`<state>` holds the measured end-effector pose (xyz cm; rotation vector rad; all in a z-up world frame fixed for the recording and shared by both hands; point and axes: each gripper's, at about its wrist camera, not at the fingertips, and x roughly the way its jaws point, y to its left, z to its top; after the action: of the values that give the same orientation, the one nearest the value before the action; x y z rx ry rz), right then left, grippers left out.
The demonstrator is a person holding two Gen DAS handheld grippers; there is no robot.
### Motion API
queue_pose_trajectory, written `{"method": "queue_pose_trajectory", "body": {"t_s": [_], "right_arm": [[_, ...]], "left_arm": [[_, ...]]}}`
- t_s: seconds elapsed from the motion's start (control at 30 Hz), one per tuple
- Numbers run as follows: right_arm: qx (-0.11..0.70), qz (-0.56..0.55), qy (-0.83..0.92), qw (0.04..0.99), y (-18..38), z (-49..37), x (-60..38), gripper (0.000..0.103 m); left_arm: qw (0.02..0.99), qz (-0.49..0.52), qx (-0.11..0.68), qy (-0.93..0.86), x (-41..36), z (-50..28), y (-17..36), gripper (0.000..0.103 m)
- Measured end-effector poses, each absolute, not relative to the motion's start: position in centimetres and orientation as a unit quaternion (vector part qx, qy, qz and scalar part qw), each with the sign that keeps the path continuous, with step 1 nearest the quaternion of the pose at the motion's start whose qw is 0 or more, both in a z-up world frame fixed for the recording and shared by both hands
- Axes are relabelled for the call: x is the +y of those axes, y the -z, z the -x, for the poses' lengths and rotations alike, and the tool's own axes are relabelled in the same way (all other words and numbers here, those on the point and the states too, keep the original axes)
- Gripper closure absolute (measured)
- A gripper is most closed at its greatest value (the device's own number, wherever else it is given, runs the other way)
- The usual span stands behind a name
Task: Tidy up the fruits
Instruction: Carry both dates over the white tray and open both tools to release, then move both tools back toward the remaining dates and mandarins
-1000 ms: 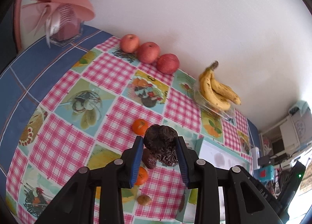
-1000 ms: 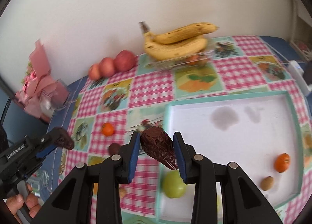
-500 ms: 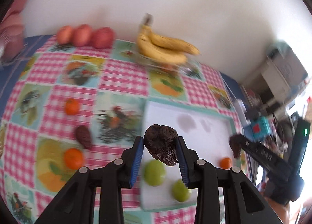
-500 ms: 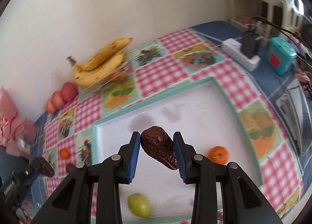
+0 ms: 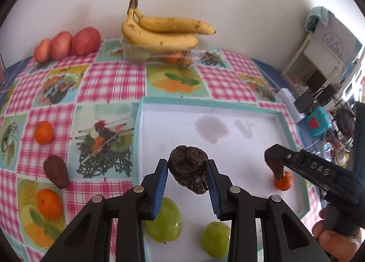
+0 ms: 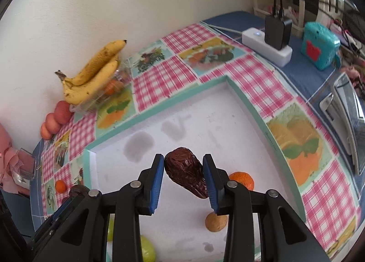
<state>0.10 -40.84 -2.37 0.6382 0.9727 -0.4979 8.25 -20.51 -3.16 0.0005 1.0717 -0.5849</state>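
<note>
My left gripper (image 5: 187, 171) is shut on a dark wrinkled dried fruit (image 5: 189, 173), held above the near part of the white tray (image 5: 141, 125). My right gripper (image 6: 183, 171) is shut on a second dark dried fruit (image 6: 186, 171), held over the tray (image 6: 248, 106); it also shows in the left wrist view (image 5: 277, 166) at the right. In the tray lie two green fruits (image 5: 165, 220), a tangerine (image 6: 243, 179) and a small brown fruit (image 6: 215, 222). On the cloth, left of the tray, lie a third dark dried fruit (image 5: 56, 174) and two tangerines (image 5: 43, 133).
Bananas (image 5: 159, 31) lie on a clear box (image 5: 164, 54) at the wall, with three red apples (image 5: 68, 43) to their left. A white power strip (image 6: 267, 50) and a teal box (image 6: 319, 45) stand past the tray's right side.
Both grippers have swung right, from the cloth to above the tray, each still holding its dark fruit. The right gripper now reaches over the tray's right half near the tangerine.
</note>
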Motion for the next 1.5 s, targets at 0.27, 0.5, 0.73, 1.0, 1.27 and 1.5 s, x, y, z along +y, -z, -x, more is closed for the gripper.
{"method": "queue_pose_trajectory", "body": {"t_s": [0.27, 0.5, 0.73, 1.0, 1.27, 1.5], "right_arm": [[0.467, -0.297, 0.236, 0.798, 3.8, -0.3, -41.0, 0.066], [0.483, -0.293, 0.238, 0.790, 4.8, -0.6, -40.7, 0.066], [0.486, -0.292, 0.240, 0.788, 5.0, -0.6, -40.7, 0.066], [0.491, -0.286, 0.239, 0.788, 5.0, -0.8, -40.6, 0.066], [0.491, -0.273, 0.247, 0.789, 3.7, -0.8, -40.6, 0.044], [0.475, -0.281, 0.224, 0.803, 1.5, -0.7, -39.9, 0.020]], "left_arm": [[0.813, -0.012, 0.516, 0.271, -21.1, -8.5, 5.0, 0.067], [0.811, -0.007, 0.520, 0.270, -21.0, -8.8, 5.1, 0.066], [0.805, 0.000, 0.529, 0.268, -20.7, -9.1, 5.1, 0.066], [0.808, 0.004, 0.527, 0.263, -20.2, -9.6, 4.2, 0.050], [0.828, 0.007, 0.514, 0.223, -18.4, -10.3, 1.7, 0.022], [0.848, -0.012, 0.517, 0.116, -14.6, -11.3, 0.9, 0.001]]}}
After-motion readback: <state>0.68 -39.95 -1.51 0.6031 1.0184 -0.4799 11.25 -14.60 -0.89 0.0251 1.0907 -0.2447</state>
